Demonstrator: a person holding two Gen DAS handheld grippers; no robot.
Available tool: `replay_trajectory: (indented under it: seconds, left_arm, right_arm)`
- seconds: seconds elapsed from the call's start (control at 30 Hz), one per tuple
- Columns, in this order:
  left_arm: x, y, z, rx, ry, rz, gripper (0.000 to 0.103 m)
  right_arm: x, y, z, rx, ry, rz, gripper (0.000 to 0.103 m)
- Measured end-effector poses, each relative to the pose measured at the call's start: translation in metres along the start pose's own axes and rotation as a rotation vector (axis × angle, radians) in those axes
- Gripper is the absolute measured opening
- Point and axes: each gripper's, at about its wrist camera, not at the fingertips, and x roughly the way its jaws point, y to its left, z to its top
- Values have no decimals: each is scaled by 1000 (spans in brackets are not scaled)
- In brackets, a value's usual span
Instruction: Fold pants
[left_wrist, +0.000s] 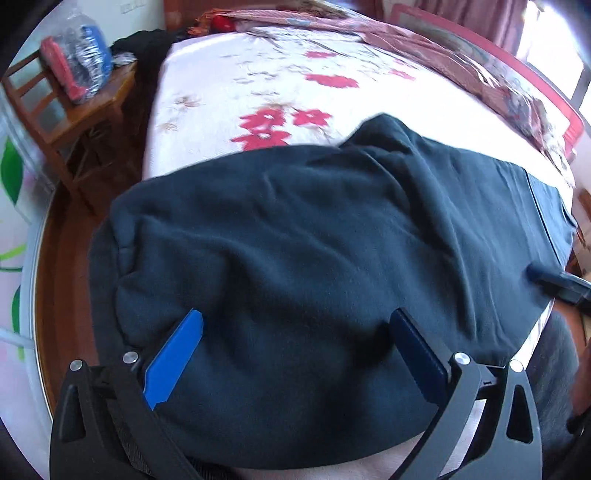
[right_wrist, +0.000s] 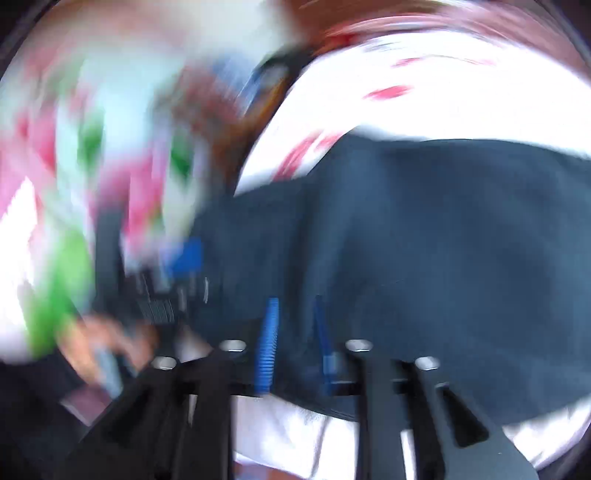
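Nearest in the left wrist view, the left claw points forward and slightly down over the bed edge, its two blue fingers spread wide with nothing between them but the dark cloth below; whether the tips press the cloth cannot be told. The pants lie across the near part of the bed, a dark bundle with folds and a rounded left end that hangs a little past the bed's left side. At the right edge of that view a dark blue finger of the right claw reaches in over the pants.

The right wrist view is heavily blurred. There the right claw sits low at the near edge of the pants, its fingers narrowed to a small gap with cloth lying between them; a firm grip cannot be confirmed. To its left the left claw shows as a smear.

Farther off, the flowered sheet stretches away, a wooden chair stands left of the bed, and a reddish blanket lies along the far side.
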Motion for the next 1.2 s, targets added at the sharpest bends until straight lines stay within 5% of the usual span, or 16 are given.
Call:
replay_trajectory:
  seconds: [0.07, 0.13, 0.23, 0.33, 0.5, 0.7, 0.77, 0.83, 0.87, 0.97, 1.07, 1.2]
  left_arm:
    - [-16, -4, 2, -34, -37, -30, 101]
    - [-31, -17, 4, -39, -70, -63, 101]
    - [-45, -47, 7, -13, -80, -160, 101]
    - [-47, -79, 7, 17, -55, -253, 101]
    - [-35, -116, -1, 102, 16, -297, 101]
    - [-35, -124, -4, 128, 48, -248, 101]
    - [-32, -122, -4, 117, 61, -237, 101]
    - [-29, -120, -5, 107, 77, -230, 101]
    - [-26, -120, -5, 104, 87, -227, 101]
    - [-19, -120, -6, 103, 112, -229, 101]
    - [-14, -123, -7, 116, 133, -227, 101]
    - [-13, -126, -8, 124, 146, -239, 101]
  right_arm:
    - [-57, -68, 15, 246, -162, 8, 66]
    - [-116, -132, 21, 419, -308, -180, 66]
    - [-189, -202, 18, 574, -492, -329, 66]
    - [-226, -254, 15, 707, -594, -368, 66]
    - [-231, -294, 35, 746, -647, -336, 66]
    - [-207, -309, 73, 732, -647, -319, 66]
    - [-209, -307, 79, 697, -662, -360, 55]
    - [-205, -305, 93, 655, -620, -461, 18]
    - [-202, -307, 98, 635, -613, -465, 11]
    - [-203, -300, 113, 565, -610, -462, 11]
    - [-218, -282, 119, 482, -722, -362, 10]
    - [-202, -327, 103, 662, -614, -436, 10]
